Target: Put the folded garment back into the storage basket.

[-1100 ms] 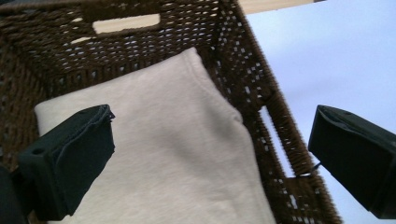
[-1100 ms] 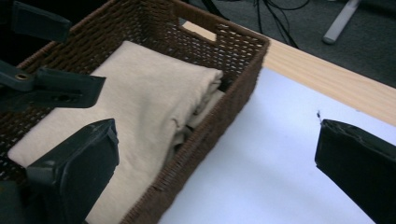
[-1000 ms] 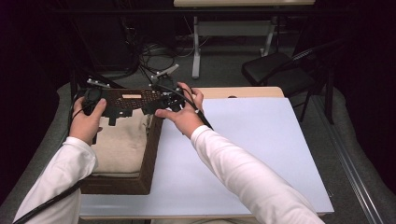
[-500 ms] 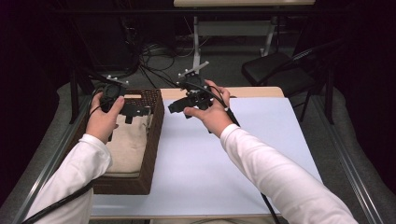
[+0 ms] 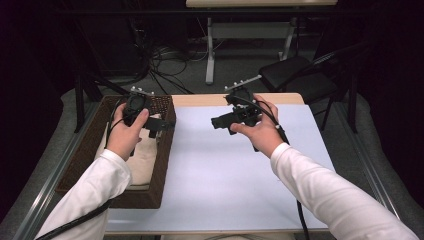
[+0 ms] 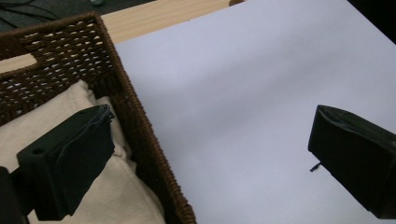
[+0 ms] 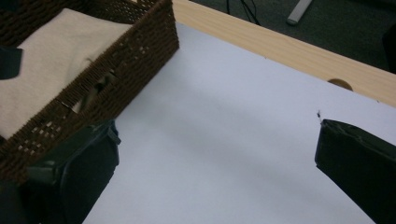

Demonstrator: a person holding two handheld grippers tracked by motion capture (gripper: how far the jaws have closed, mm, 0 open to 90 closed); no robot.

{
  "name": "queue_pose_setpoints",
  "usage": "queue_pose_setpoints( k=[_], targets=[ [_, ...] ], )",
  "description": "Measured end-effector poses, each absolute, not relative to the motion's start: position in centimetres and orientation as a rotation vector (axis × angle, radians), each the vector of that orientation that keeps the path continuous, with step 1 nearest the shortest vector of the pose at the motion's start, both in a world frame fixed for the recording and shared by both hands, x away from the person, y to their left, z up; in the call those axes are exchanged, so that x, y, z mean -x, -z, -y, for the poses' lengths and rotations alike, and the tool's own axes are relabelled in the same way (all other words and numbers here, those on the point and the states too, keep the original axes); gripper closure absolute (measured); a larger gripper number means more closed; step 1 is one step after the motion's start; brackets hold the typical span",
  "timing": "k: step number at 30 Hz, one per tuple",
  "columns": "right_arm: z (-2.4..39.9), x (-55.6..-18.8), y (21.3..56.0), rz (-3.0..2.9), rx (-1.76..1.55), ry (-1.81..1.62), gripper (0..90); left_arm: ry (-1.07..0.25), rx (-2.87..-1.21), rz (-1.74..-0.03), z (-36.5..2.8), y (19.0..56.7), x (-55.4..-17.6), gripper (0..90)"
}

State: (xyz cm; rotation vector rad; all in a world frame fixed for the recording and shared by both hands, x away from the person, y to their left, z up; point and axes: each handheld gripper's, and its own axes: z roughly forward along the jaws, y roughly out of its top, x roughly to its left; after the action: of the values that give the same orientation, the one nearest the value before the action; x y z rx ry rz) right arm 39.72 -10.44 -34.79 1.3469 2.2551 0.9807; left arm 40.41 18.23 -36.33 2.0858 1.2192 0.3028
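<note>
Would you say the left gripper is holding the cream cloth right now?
No, the left gripper has its jaws wide apart and empty, above the cream cloth in the wicker basket.

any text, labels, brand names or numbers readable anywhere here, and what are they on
None can be read.
The wicker basket, the beige cloth inside it, the white sheet on the table and both grippers, left and right, carry no legible lettering.
</note>
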Motion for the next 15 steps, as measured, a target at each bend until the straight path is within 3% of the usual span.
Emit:
queue_pose_setpoints(
  k=[15],
  targets=[
    [18.0, -37.2, 36.3, -2.176, -1.378, -0.967, 0.0, -0.285, -2.132, -1.129, -16.3, 37.2, -38.6, 0.4]
  ],
)
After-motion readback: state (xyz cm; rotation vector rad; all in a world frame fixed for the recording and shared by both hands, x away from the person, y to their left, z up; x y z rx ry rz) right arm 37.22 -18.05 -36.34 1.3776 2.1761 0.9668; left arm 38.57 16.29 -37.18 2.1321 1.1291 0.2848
